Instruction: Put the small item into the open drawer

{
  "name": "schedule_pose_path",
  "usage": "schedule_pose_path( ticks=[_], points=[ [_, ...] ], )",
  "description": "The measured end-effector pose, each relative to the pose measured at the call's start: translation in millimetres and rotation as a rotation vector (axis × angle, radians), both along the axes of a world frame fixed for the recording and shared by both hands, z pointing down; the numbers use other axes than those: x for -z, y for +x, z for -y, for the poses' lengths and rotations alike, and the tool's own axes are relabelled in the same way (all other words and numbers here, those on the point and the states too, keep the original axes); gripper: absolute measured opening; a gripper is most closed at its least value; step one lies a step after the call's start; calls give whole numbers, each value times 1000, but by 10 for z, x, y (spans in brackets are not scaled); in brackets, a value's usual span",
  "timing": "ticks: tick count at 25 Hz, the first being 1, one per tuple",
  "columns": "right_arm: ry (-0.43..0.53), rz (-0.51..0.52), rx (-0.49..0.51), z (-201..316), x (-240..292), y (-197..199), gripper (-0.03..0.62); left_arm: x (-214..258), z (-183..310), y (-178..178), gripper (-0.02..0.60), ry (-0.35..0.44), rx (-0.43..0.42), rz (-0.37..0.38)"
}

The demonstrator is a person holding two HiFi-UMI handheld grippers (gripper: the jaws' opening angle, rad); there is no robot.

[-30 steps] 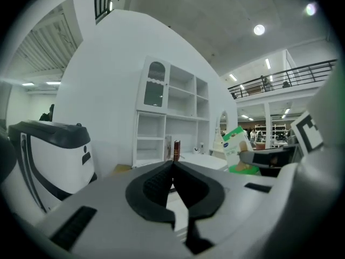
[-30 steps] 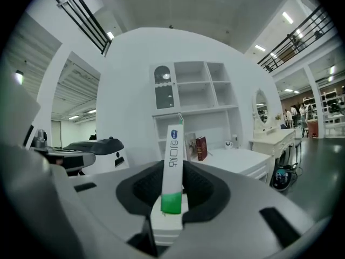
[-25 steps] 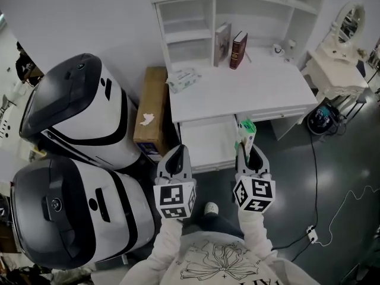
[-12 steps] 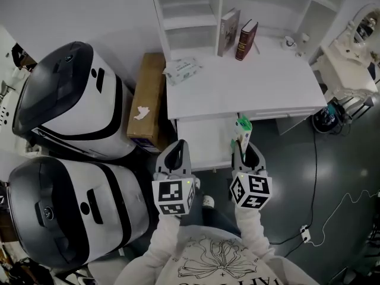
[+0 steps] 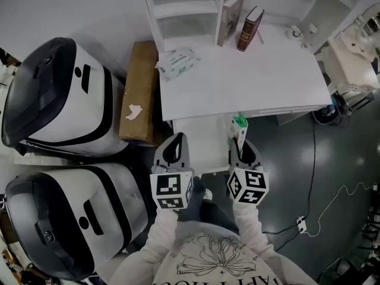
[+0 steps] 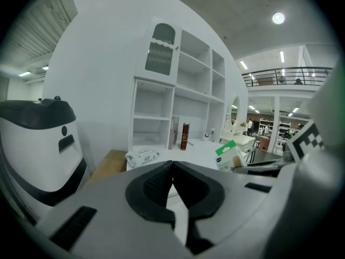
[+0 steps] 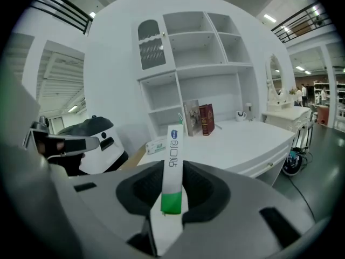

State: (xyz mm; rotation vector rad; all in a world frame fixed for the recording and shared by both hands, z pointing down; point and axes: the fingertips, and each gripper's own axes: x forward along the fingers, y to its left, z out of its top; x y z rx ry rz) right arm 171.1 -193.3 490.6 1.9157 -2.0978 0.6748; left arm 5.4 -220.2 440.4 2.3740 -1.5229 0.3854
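Tagger: Both grippers have edged in toward the desk (image 5: 249,82) since a second back, with the grip unchanged. The right gripper (image 7: 173,171) has its jaws part-closed, pinching the small item (image 7: 173,155) by its lower end. The rest of it sticks up past the tips.

Checker: And the other one?

Tagger: The left gripper (image 6: 172,166) sits alongside to the left, jaws together with nothing in them.

Checker: What's ahead?

Tagger: The drawer (image 5: 205,144) is below and just ahead, between the two tools, and the item isn't in it yet. The desk edge is just beyond the item's top, and the books (image 5: 249,28) are far back.

Checker: Risk?

Tagger: Likely a snag. The tall item could catch the desk edge if pushed forward without dipping, and lever out of the thin pinch. Let go too early and it probably drops to the floor (image 5: 332,159).
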Motion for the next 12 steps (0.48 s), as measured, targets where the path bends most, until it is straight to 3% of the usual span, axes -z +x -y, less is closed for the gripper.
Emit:
schedule_pose_path(
  ticks=[12],
  points=[
    [-260, 10, -50, 368, -1172, -49, 92, -503, 703, -6, 5, -93, -39, -9]
  ],
)
